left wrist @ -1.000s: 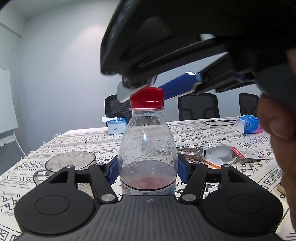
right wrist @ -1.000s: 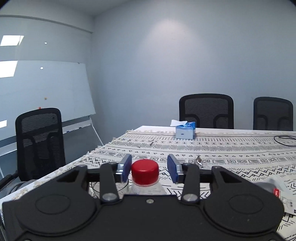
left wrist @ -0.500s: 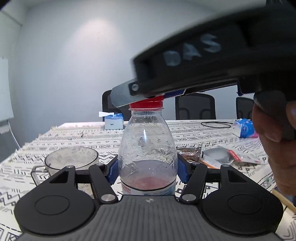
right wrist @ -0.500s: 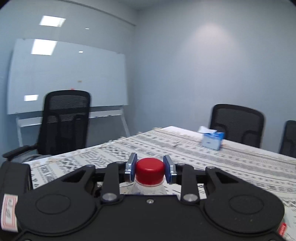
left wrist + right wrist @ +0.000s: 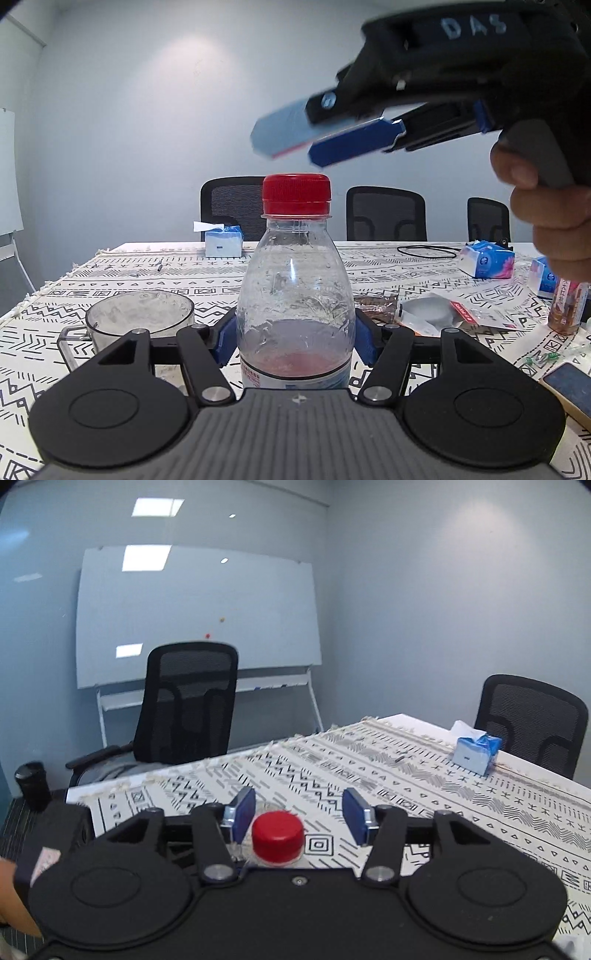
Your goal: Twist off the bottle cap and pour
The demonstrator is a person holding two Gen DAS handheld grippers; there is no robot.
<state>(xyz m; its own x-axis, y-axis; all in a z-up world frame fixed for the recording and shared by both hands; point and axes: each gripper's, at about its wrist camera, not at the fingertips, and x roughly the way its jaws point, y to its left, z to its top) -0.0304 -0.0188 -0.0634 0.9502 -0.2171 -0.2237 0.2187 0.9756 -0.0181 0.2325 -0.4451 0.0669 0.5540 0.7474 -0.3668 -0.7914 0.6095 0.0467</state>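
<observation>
A clear plastic bottle [image 5: 295,295] with a little red liquid at the bottom stands upright on the table. My left gripper [image 5: 295,338] is shut on its body. A red cap [image 5: 296,194] sits on the neck; it also shows in the right wrist view [image 5: 277,835]. My right gripper [image 5: 300,814] is open and empty, lifted above the cap, which lies low between its pads. In the left wrist view it [image 5: 291,138] hovers above and right of the cap. A clear measuring cup [image 5: 138,317] stands left of the bottle.
A patterned cloth [image 5: 388,273] covers the table. On it lie a blue tissue box [image 5: 223,240], tissue packs [image 5: 487,258], a foil pouch [image 5: 428,314], a small brown bottle [image 5: 567,306], a black cable [image 5: 424,251] and a phone [image 5: 570,384]. Office chairs and a whiteboard [image 5: 195,613] surround it.
My right gripper was shut on the cap half a second ago; it has opened and lifted up and to the right. The cap stays on the bottle. The left gripper's hold is unchanged.
</observation>
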